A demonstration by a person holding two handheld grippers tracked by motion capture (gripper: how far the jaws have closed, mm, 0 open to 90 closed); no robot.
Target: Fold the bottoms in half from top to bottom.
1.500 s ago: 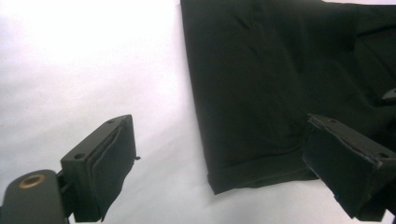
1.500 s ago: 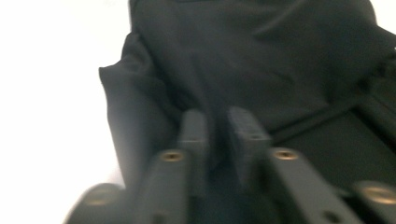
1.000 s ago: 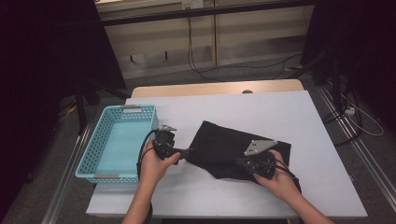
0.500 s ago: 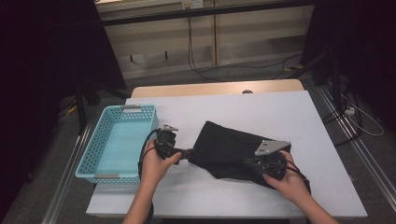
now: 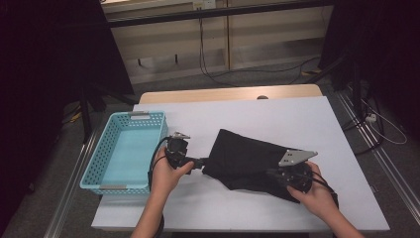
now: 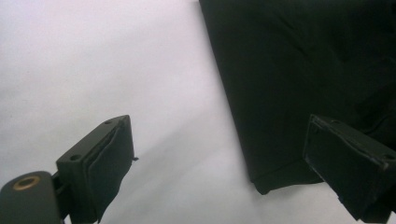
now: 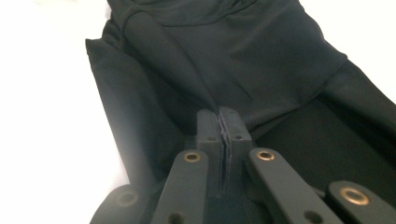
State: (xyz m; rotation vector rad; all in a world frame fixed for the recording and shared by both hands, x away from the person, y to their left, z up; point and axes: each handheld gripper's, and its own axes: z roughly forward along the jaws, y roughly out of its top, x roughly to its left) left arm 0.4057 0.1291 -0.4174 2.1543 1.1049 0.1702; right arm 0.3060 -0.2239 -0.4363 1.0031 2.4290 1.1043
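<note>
A black cloth (image 5: 247, 158) lies crumpled on the white table (image 5: 257, 119). My right gripper (image 5: 271, 173) is at its right part, shut on a fold of it. In the right gripper view the jaws (image 7: 223, 122) pinch a raised ridge of the cloth (image 7: 243, 51), which runs taut away from them. At the cloth's left corner rests my left gripper (image 5: 200, 162), held in a hand. Its jaws (image 6: 224, 163) stand wide open in the left gripper view, and the lower corner of the cloth (image 6: 303, 70) lies between them near the right-hand jaw, untouched by the pads.
A light blue plastic basket (image 5: 124, 153) stands empty at the table's left edge, just left of my left hand. The far half of the table is bare white. Beyond it are a wooden strip, cables on the floor and dark stands.
My right gripper has moved to the right with the cloth fold in it, drawing the cloth out longer. The left gripper has stayed at the cloth's left corner.
</note>
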